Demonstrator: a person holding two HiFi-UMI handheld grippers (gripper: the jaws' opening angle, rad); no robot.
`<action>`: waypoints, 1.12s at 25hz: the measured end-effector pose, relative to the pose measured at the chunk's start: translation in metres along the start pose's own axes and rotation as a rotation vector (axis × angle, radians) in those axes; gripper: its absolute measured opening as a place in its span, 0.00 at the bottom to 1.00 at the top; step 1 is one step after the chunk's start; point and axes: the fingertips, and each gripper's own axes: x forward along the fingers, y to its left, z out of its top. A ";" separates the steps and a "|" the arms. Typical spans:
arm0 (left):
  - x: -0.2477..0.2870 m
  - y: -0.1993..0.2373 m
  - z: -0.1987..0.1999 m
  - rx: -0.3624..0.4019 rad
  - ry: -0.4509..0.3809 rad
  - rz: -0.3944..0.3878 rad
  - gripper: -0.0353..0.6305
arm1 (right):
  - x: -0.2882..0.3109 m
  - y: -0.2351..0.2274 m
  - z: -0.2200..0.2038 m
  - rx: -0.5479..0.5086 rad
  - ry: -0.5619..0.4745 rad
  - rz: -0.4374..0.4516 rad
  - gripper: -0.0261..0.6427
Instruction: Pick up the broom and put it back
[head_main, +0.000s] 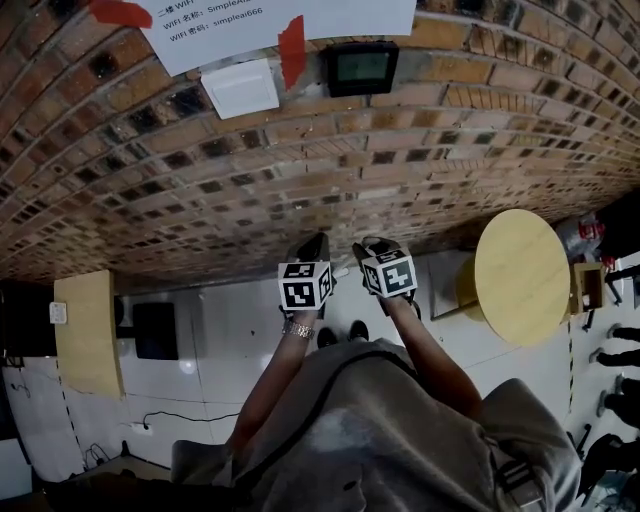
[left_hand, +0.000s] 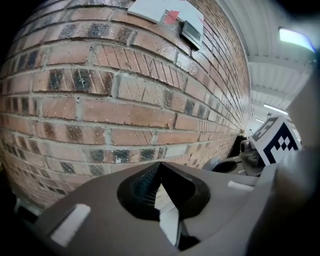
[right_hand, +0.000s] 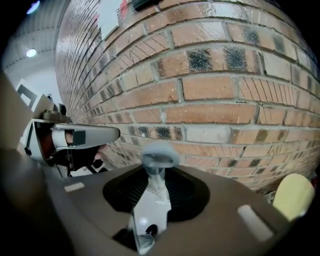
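Note:
The broom shows only as its grey-white handle (right_hand: 156, 200) with a rounded hanging cap (right_hand: 159, 155), seen in the right gripper view. It runs up between the jaws of my right gripper (right_hand: 159, 170), which is shut on it. The broom's head is hidden in every view. In the head view both grippers are held side by side in front of the brick wall (head_main: 300, 170), the left gripper (head_main: 314, 244) beside the right gripper (head_main: 372, 247). My left gripper (left_hand: 159, 166) has its tips together and holds nothing.
The brick wall (left_hand: 125, 90) stands close ahead, with a white notice (head_main: 270, 20) and a small black box (head_main: 362, 67) on it. A round wooden table (head_main: 520, 275) stands to the right, and a wooden cabinet (head_main: 85, 330) to the left on the white floor (head_main: 220, 330).

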 end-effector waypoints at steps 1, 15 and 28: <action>0.001 -0.002 -0.001 -0.017 0.002 -0.003 0.05 | -0.001 0.000 -0.001 0.007 0.006 0.003 0.19; 0.006 0.001 -0.013 -0.033 0.045 0.029 0.05 | 0.043 -0.017 -0.056 0.037 0.184 0.000 0.19; -0.043 0.069 -0.041 -0.123 0.059 0.206 0.05 | 0.179 -0.069 -0.071 -0.039 0.223 -0.050 0.19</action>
